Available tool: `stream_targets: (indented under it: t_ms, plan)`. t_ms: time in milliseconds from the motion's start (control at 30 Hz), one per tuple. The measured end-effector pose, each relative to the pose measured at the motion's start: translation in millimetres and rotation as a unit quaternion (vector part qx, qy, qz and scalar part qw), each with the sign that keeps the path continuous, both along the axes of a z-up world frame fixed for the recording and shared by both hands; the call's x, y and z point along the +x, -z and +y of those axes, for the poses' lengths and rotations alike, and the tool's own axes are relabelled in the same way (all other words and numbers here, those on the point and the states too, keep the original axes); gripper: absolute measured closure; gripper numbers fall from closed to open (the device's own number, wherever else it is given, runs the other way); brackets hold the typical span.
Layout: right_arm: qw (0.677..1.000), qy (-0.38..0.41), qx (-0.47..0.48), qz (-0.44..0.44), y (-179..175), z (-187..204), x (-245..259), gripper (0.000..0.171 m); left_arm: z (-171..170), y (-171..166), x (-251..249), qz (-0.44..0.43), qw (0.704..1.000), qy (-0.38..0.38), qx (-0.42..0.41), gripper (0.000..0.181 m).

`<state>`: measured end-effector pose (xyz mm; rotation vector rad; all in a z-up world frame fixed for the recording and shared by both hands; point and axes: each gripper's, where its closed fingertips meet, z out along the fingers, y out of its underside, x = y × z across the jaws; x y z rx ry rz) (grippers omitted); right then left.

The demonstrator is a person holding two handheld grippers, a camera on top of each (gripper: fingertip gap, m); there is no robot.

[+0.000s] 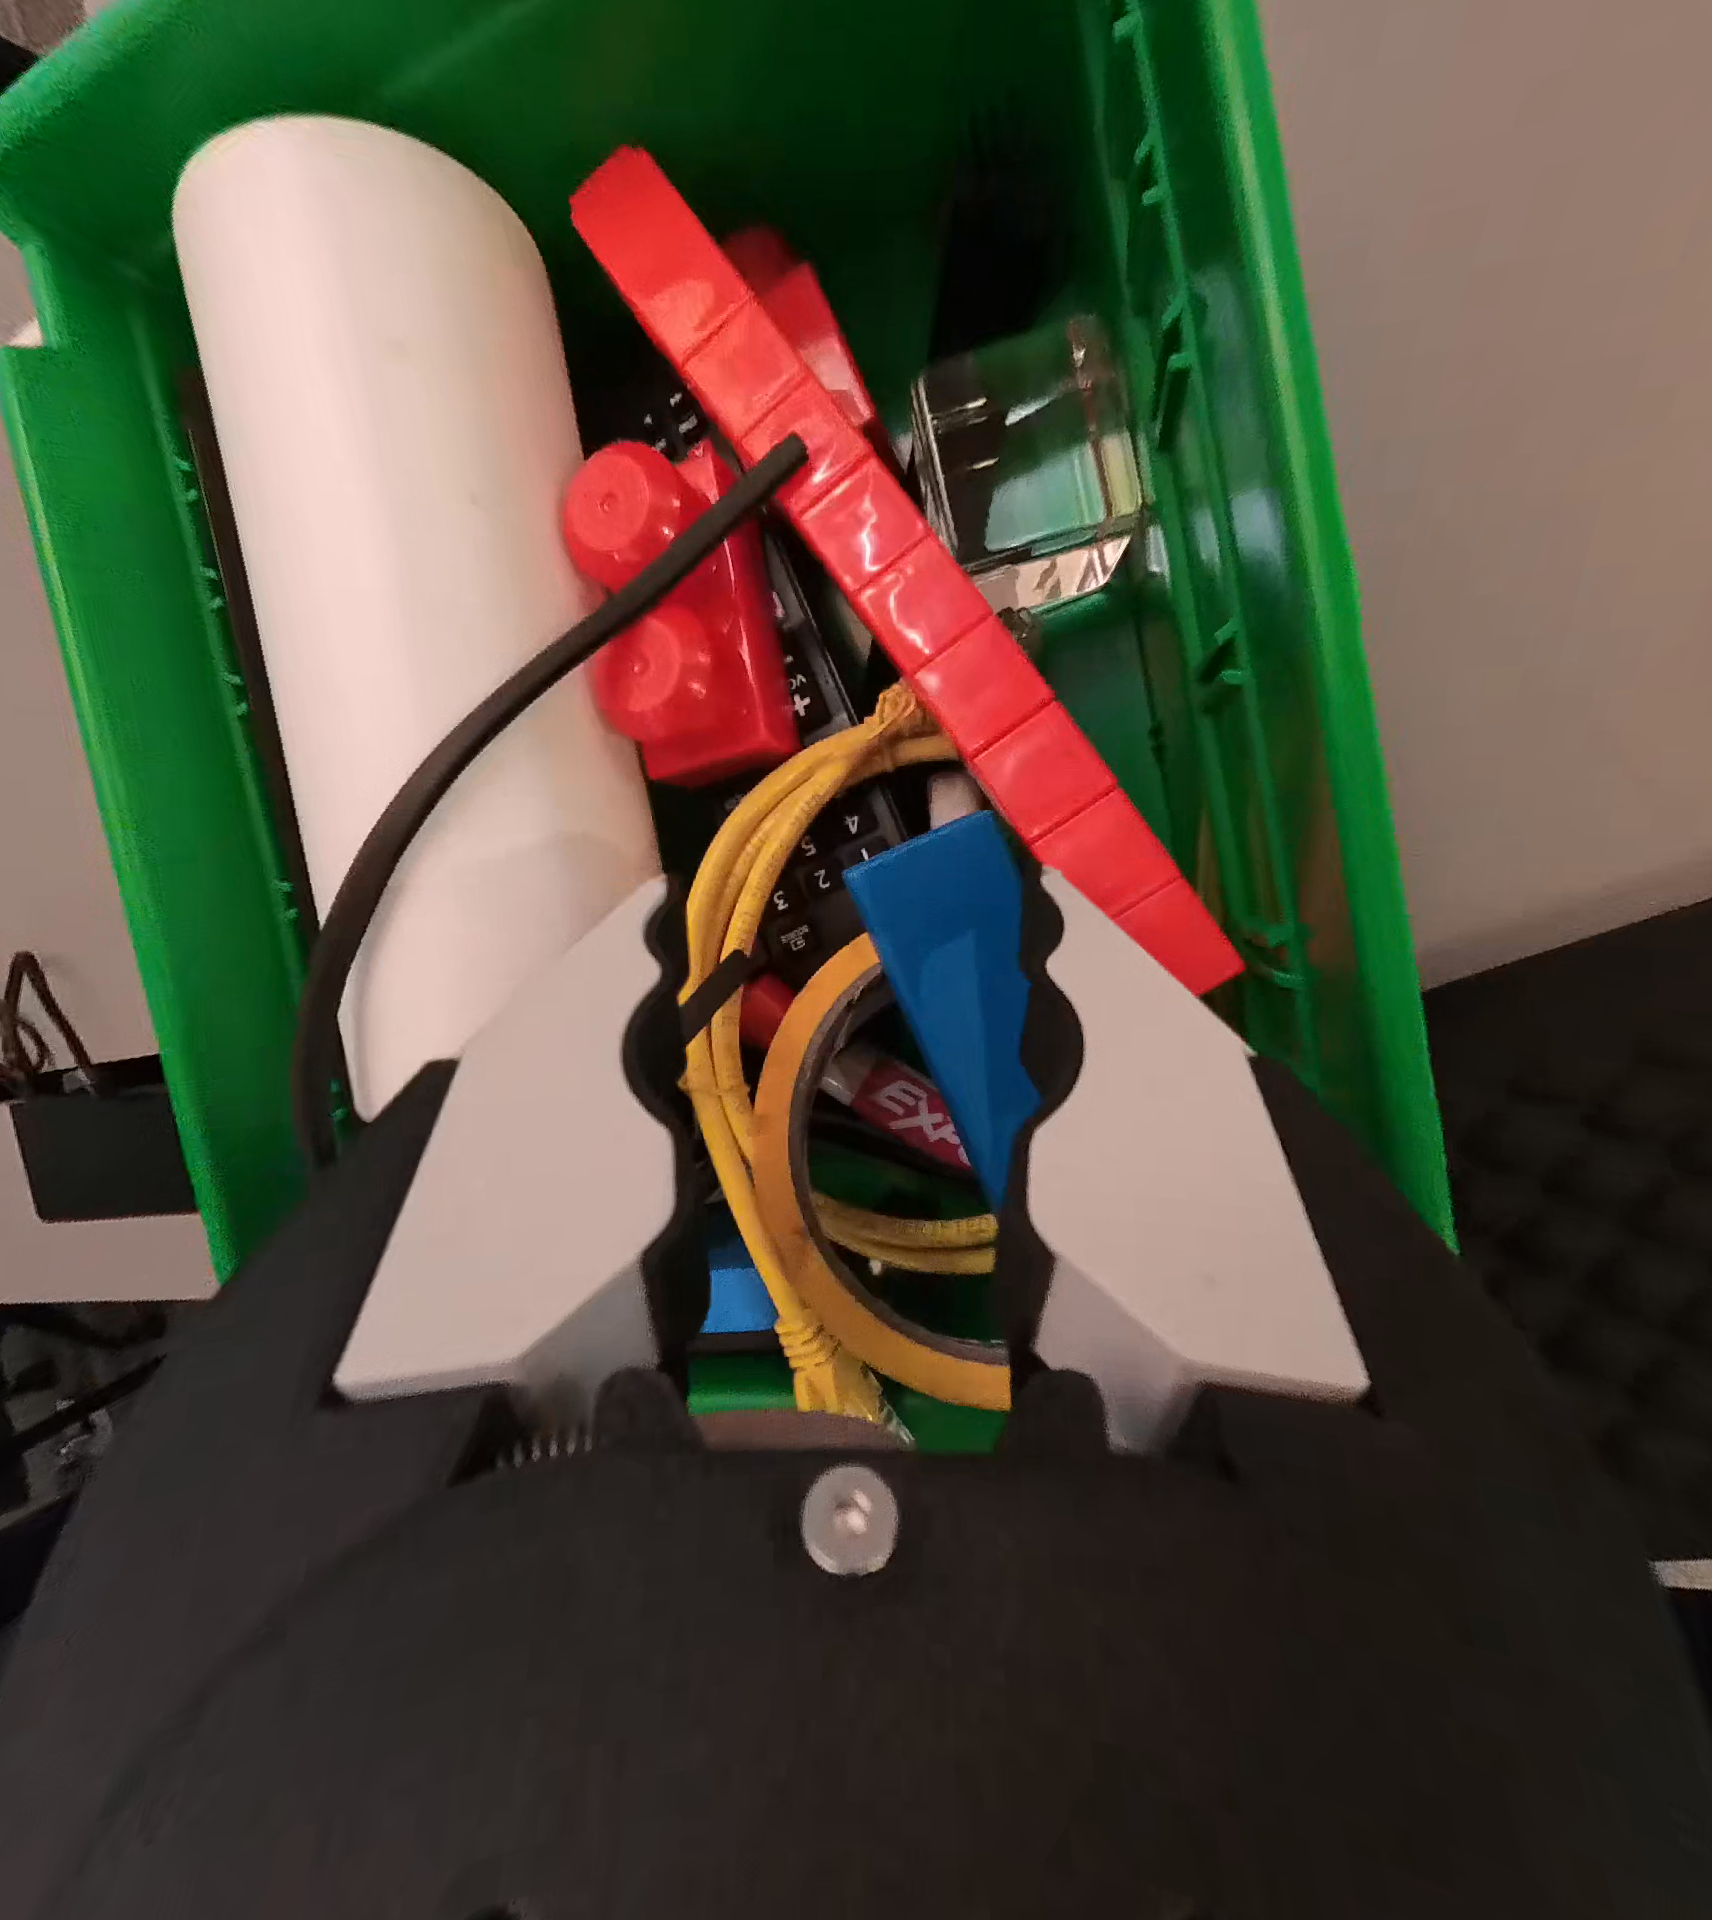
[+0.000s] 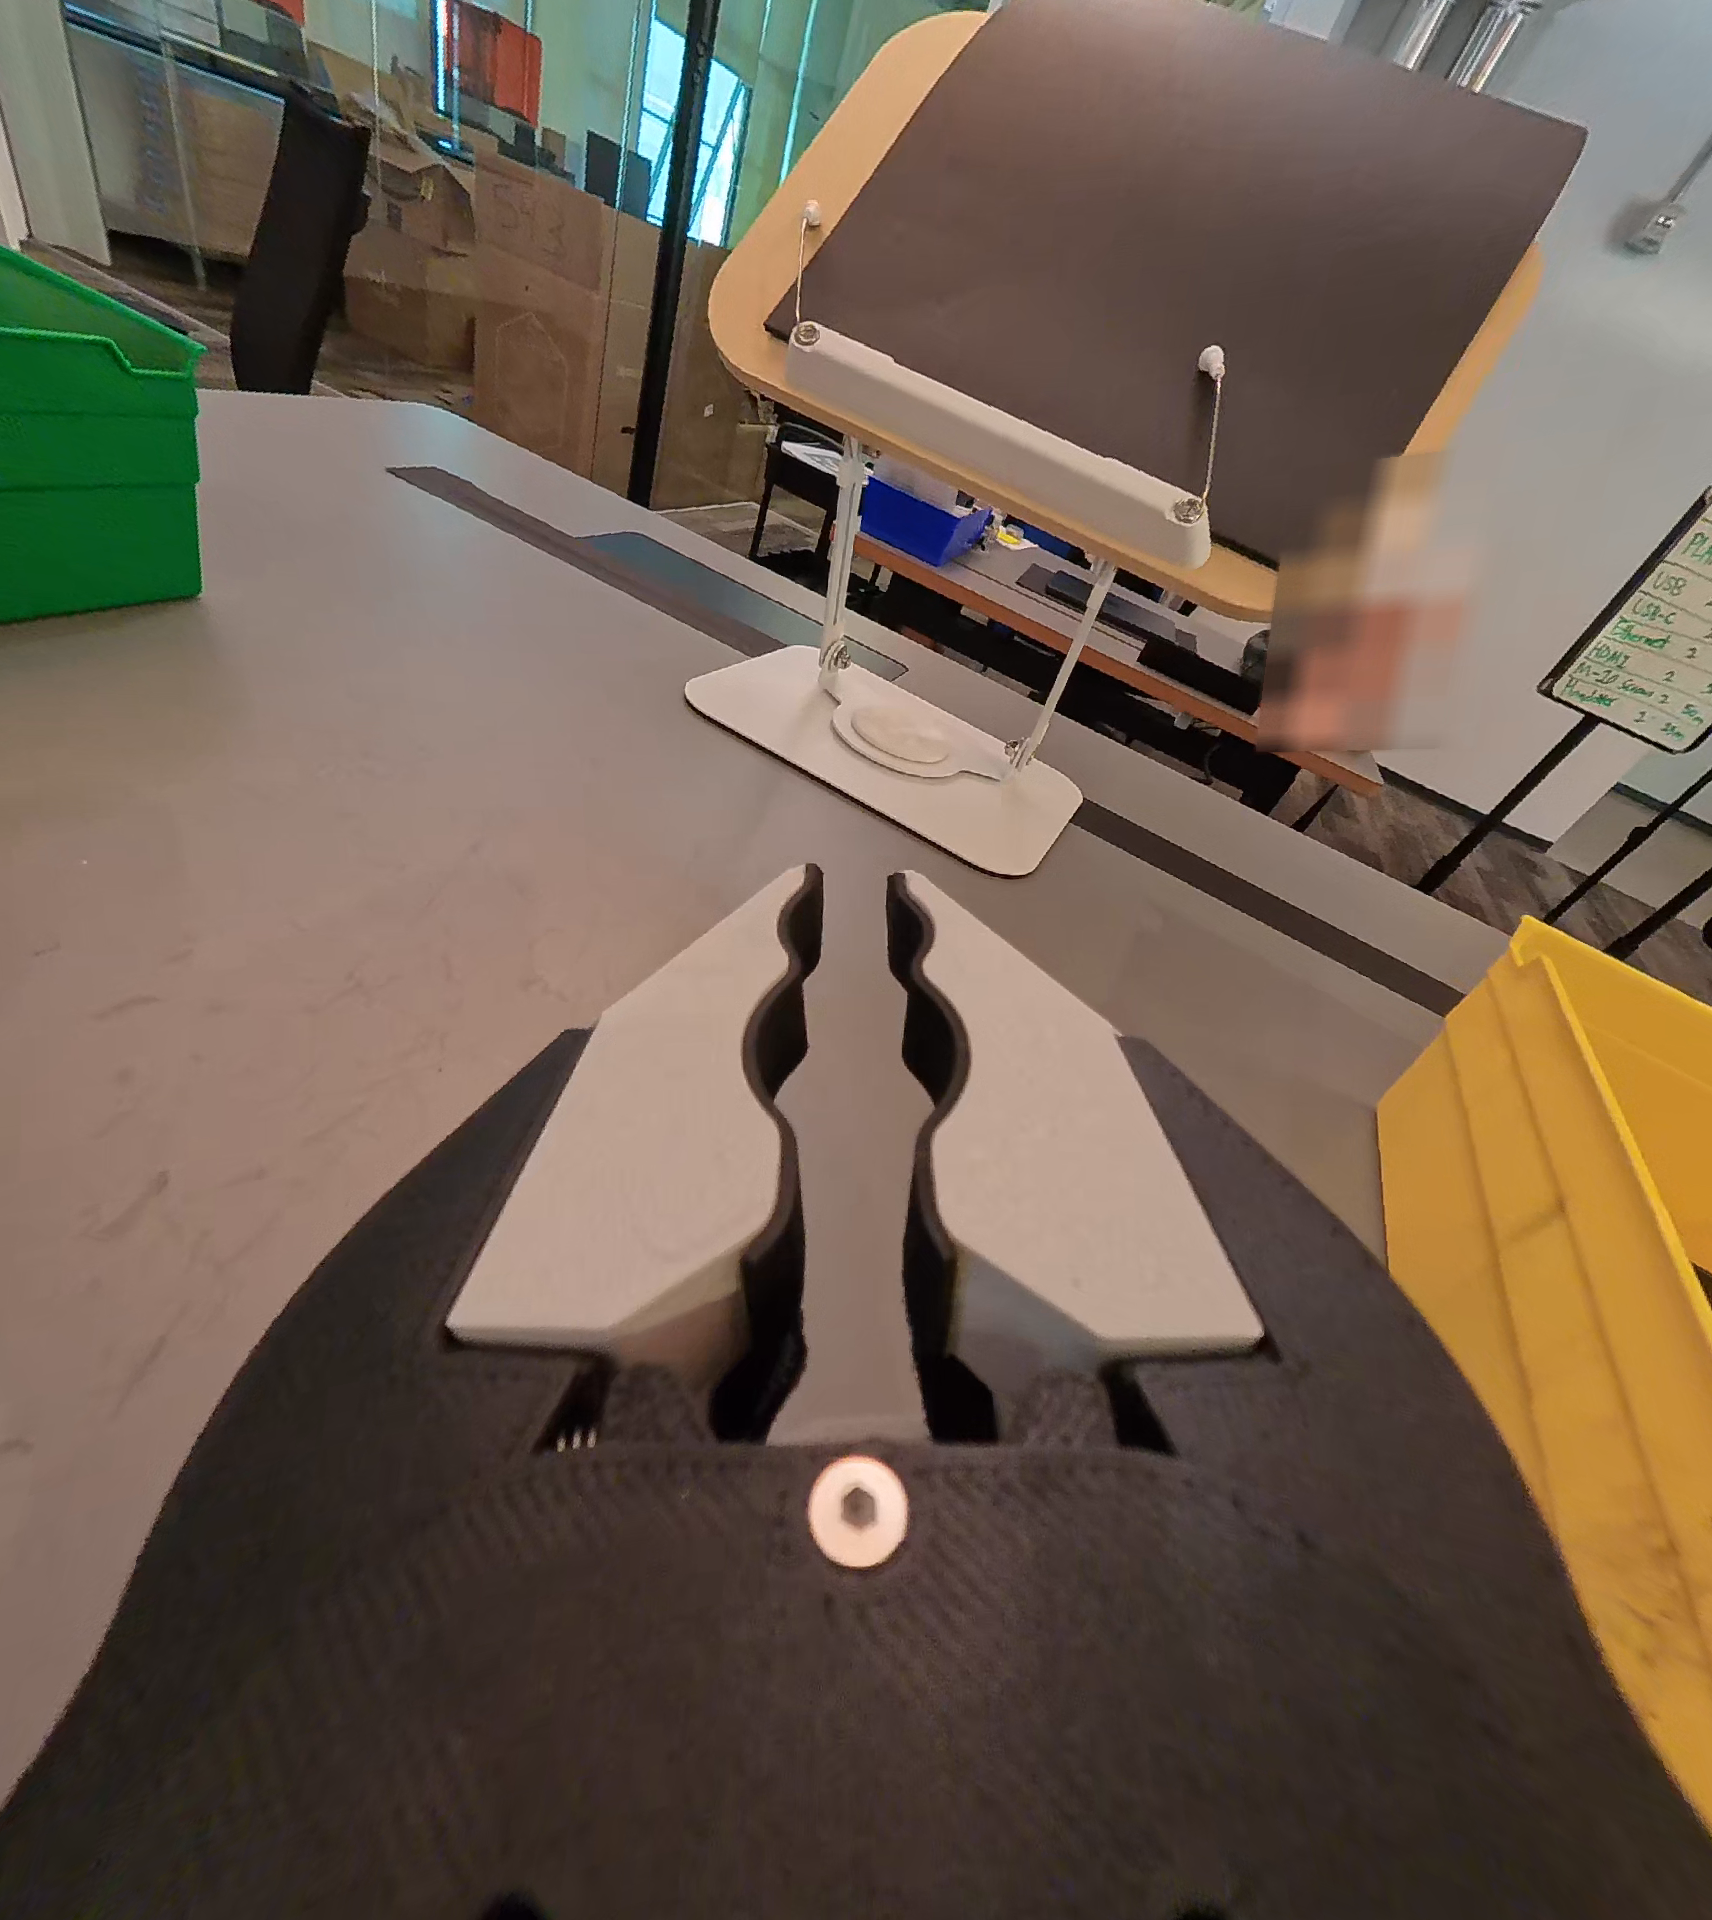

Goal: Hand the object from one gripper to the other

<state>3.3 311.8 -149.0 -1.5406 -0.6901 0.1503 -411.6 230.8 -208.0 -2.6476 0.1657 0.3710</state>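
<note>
In the left wrist view my left gripper (image 1: 847, 894) is open and reaches down into a green bin (image 1: 104, 623) full of items. Between its fingers lie a coiled yellow cable (image 1: 738, 935), a yellow tape ring (image 1: 779, 1143) and a blue wedge (image 1: 956, 987) that rests against the right finger. It grips none of them. In the right wrist view my right gripper (image 2: 852, 878) is shut with only a thin slit between the fingers, empty, above the grey table (image 2: 312, 831).
The bin also holds a white roll (image 1: 384, 520), a red segmented bar (image 1: 893, 582), a red brick (image 1: 686, 644), a clear cube (image 1: 1028, 488), a black cord (image 1: 416, 810) and a keypad device (image 1: 821, 883). The right view shows the green bin (image 2: 41, 468) far left, a yellow bin (image 2: 1558, 1247) close right, and a white stand (image 2: 883, 748) ahead. The tips of one gripper are about 45 centimetres away from the tips of the other.
</note>
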Motion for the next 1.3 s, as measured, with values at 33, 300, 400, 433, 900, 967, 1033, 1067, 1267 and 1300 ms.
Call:
stream_targets:
  t_ms: [33,300,400,433,900,967,1033,1067,1267,1300]
  plan:
    - [1.000,-0.001,0.000,0.002,-0.3,-0.2,0.2,0.161,-1.0,-0.1,0.1,0.003,1.000,-0.002,-0.004,0.117]
    - [1.000,-0.007,-0.003,0.013,-3.3,-1.9,0.5,0.160,-5.2,12.0,2.3,0.004,0.999,-0.002,-0.054,0.125]
    - [1.000,-0.008,-0.002,0.014,-4.3,-2.8,0.6,0.160,-2.7,24.8,-3.2,0.017,0.997,-0.010,-0.068,0.131]
    - [1.000,-0.008,-0.002,0.015,-4.2,-3.0,0.8,0.160,-1.8,27.0,-5.1,0.023,0.997,-0.012,-0.068,0.133]
    - [0.999,-0.020,-0.011,0.032,-6.3,-3.5,0.3,0.160,19.0,-45.3,3.4,-0.068,0.988,0.041,0.133,0.181]
    - [0.999,-0.023,-0.012,0.029,-4.8,-4.5,-3.0,0.160,16.1,-39.1,-2.2,-0.019,0.992,0.049,0.113,0.181]
    - [0.999,-0.025,-0.013,0.023,-2.9,-5.8,-6.0,0.160,16.4,-39.9,3.8,-0.037,0.990,0.060,0.122,0.181]
    - [0.999,-0.026,-0.013,0.021,-2.3,-6.5,-7.2,0.160,15.8,-43.3,6.4,-0.045,0.988,0.069,0.132,0.181]
    - [0.999,-0.030,-0.017,0.017,0.8,-6.6,-11.3,0.158,-12.7,-33.7,9.4,-0.023,0.996,0.058,0.060,0.132]
    - [0.999,-0.032,-0.018,0.017,1.3,-6.7,-12.3,0.158,-13.4,-32.3,12.4,-0.021,0.997,0.053,0.059,0.127]
